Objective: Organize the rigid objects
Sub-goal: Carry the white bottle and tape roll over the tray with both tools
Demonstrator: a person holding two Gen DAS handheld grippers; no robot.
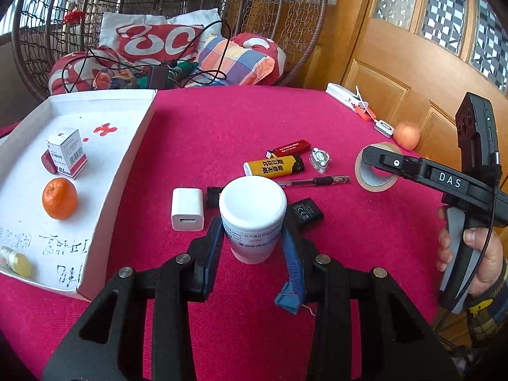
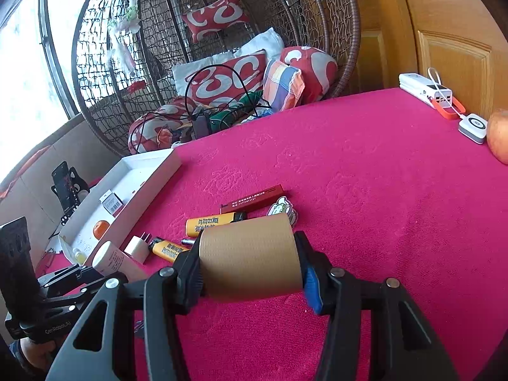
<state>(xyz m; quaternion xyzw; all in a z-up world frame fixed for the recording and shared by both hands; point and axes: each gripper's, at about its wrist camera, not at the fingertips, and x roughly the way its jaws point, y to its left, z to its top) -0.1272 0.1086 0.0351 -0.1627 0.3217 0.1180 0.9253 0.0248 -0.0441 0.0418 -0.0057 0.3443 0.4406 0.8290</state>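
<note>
Both claws are loaded over the pink tablecloth [image 1: 222, 120]: the left gripper [image 1: 252, 238] clamps a white bottle [image 1: 252, 216] low on its body, the right gripper [image 2: 249, 263] squeezes a roll of brown tape [image 2: 250, 257] across its width. Gripped low, the bottle could tip or slip before reaching the white tray [image 1: 133, 158]; either load could knock the lighters [image 2: 216, 223]. Only the left view shows the tray's tangerine [image 1: 59, 198] and medicine box [image 1: 71, 154] clearly; only the right shows the tape pinched.
</note>
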